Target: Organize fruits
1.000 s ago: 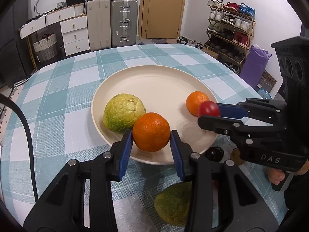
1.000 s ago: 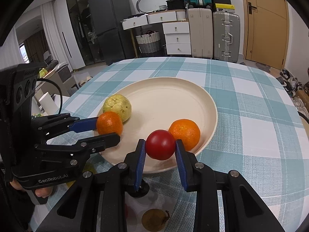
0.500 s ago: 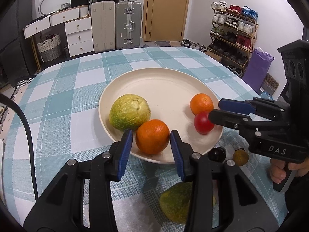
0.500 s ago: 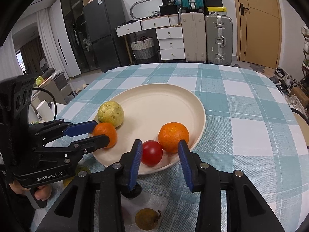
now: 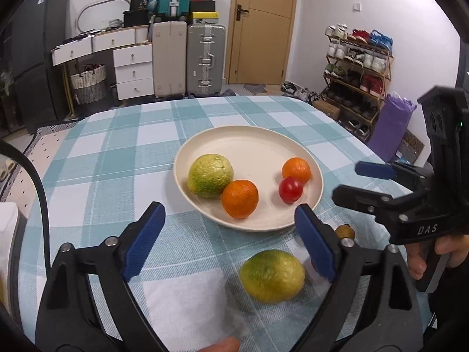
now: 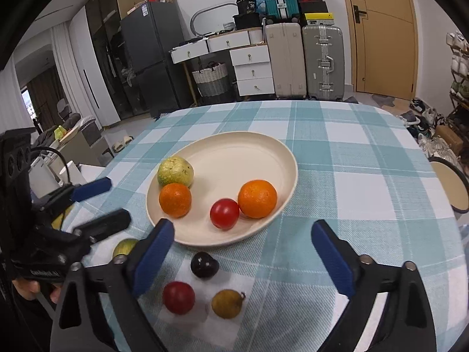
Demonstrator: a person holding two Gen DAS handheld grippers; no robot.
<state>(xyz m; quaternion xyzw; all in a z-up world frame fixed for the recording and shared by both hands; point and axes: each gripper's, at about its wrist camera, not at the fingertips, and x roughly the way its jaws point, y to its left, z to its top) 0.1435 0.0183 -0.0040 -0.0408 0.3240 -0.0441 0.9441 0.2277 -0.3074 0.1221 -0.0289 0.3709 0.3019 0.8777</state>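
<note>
A cream plate (image 5: pixel 252 138) (image 6: pixel 234 152) on the checked tablecloth holds a green-yellow fruit (image 5: pixel 210 175) (image 6: pixel 175 171), two oranges (image 5: pixel 239 198) (image 5: pixel 296 170) (image 6: pixel 175 199) (image 6: pixel 257 194) and a small red fruit (image 5: pixel 290 189) (image 6: pixel 224 213). My left gripper (image 5: pixel 231 240) (image 6: pixel 99 202) hovers short of the plate, its jaws opening, nothing between them. My right gripper (image 6: pixel 243 259) (image 5: pixel 354 183) is also back from the plate with jaws opening and empty. On the cloth in front lie a green fruit (image 5: pixel 272 275) (image 6: pixel 124 248), a dark plum (image 6: pixel 204 265), a red fruit (image 6: pixel 178 297) and a brownish-yellow fruit (image 6: pixel 228 303) (image 5: pixel 345 231).
White paper napkins (image 6: pixel 217 316) (image 5: pixel 181 302) lie under the loose fruits near the table's front edge. A black cable (image 5: pixel 38 182) runs along the left side. A stool (image 6: pixel 448 184) stands off the table's right edge. Suitcases, drawers and a shoe rack line the far wall.
Both grippers let go of their fruit, the left of an orange and the right of the small red fruit, which now rest on the plate. Both opened wide and drew back.
</note>
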